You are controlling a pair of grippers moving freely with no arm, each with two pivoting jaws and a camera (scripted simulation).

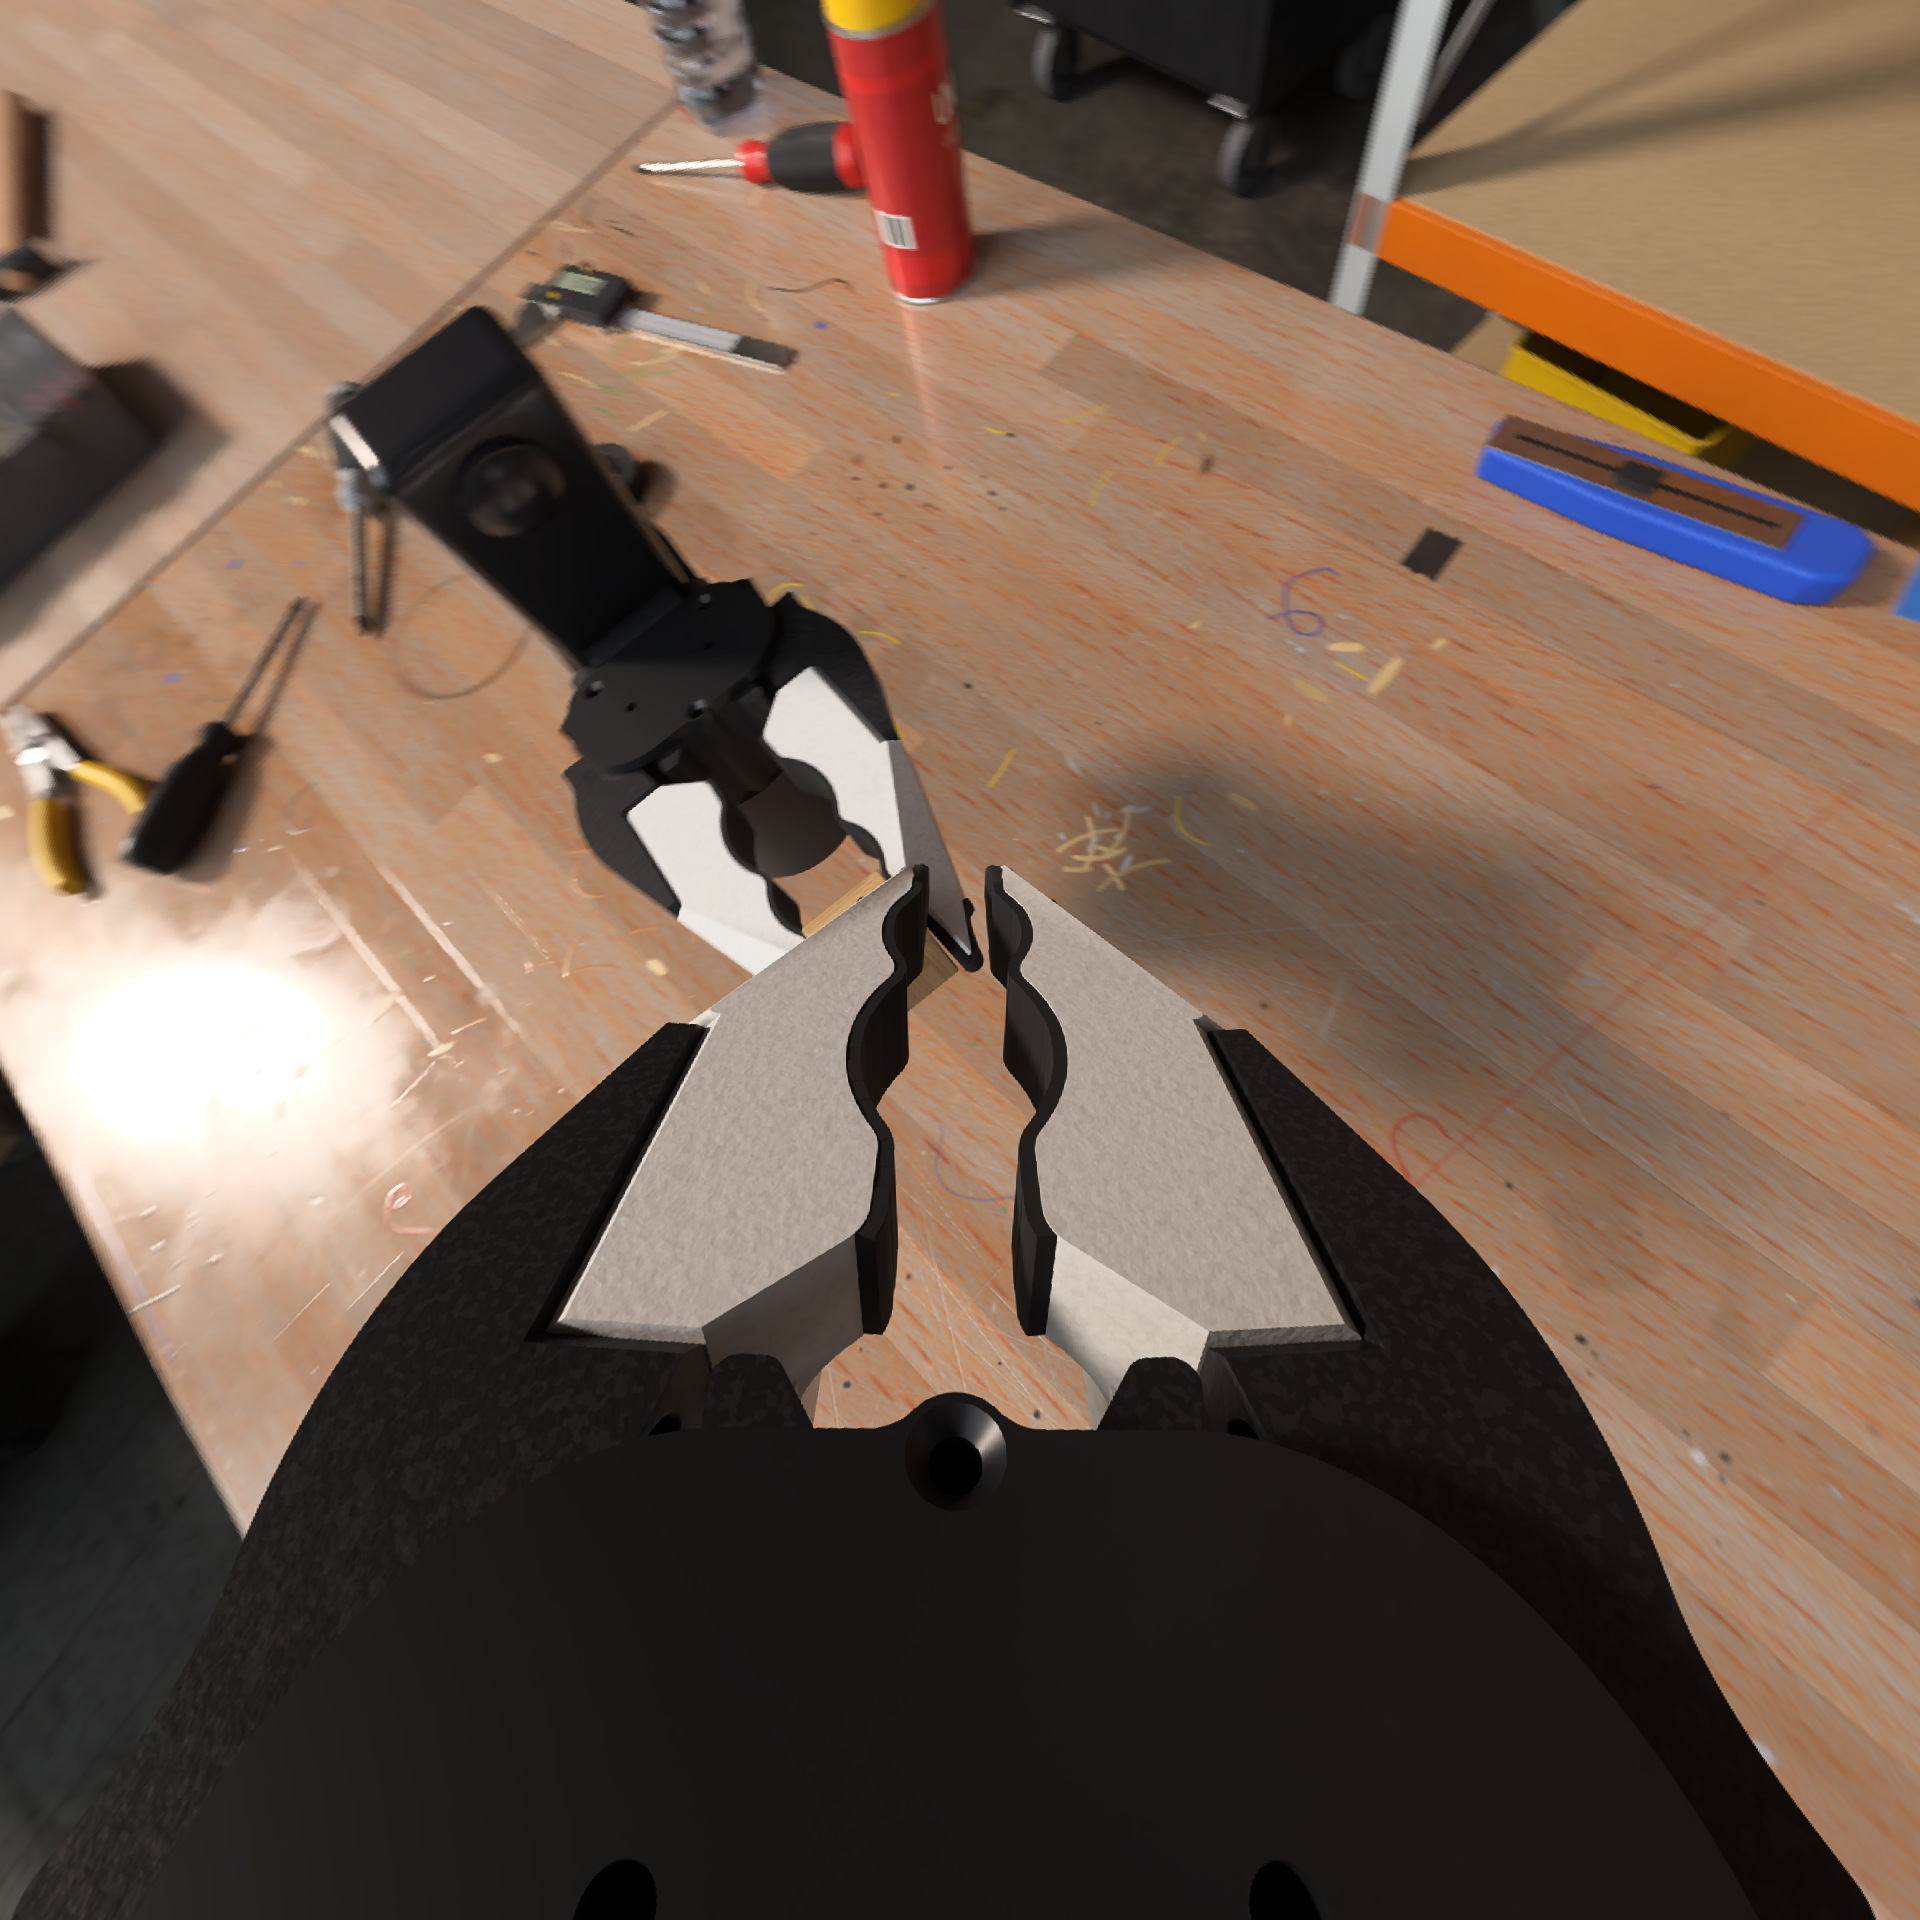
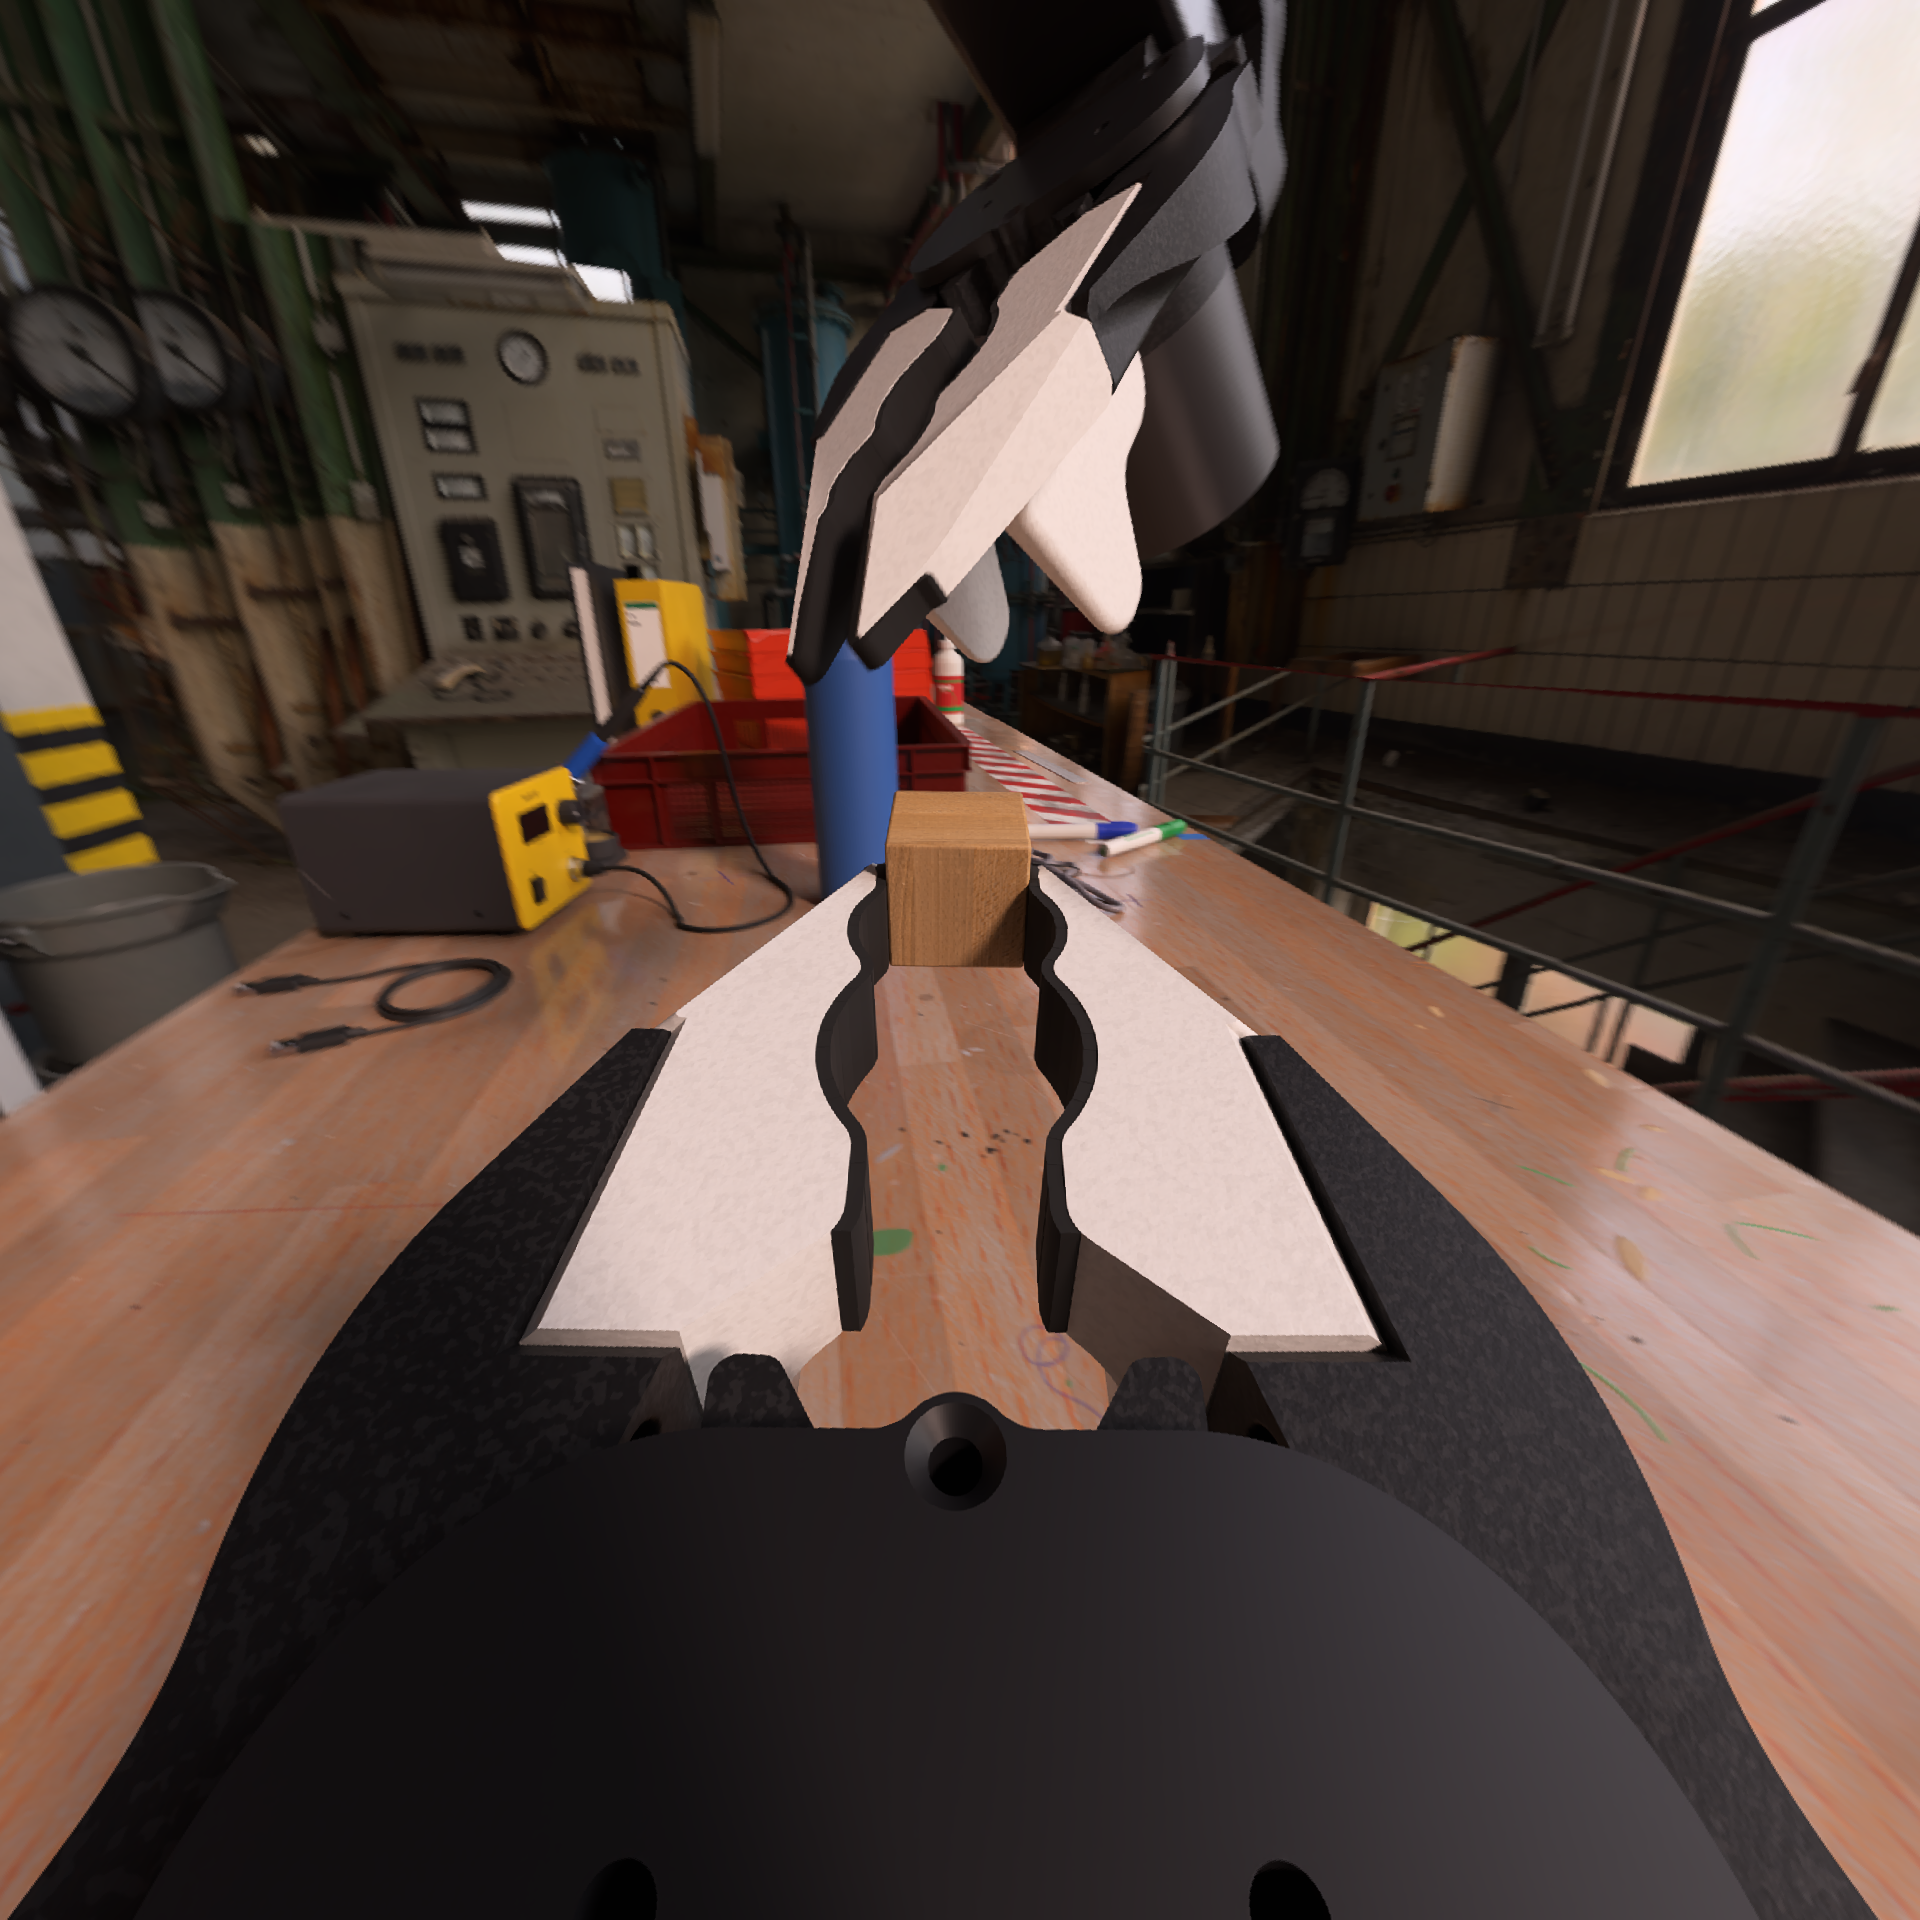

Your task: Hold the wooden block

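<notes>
The wooden block (image 2: 956,883) is a small tan cube. My right gripper (image 2: 956,894) is shut on it at the fingertips and holds it above the wooden workbench (image 2: 312,1195). In the left wrist view the right gripper (image 1: 847,920) reaches in from the upper left, and only slivers of the block (image 1: 932,977) show behind my left finger. My left gripper (image 1: 956,894) is empty, its jaws a narrow gap apart, right next to the block. In the right wrist view the left gripper (image 2: 842,657) hangs above and just behind the block, pointing down.
A red spray can (image 1: 914,156), red screwdriver (image 1: 790,156), caliper (image 1: 644,312), black screwdriver (image 1: 208,769), yellow pliers (image 1: 52,810) and blue tool (image 1: 1673,520) lie around. A yellow soldering station (image 2: 540,842), red crate (image 2: 769,769), blue cylinder (image 2: 852,769), cable (image 2: 436,987) and markers (image 2: 1122,836) stand beyond.
</notes>
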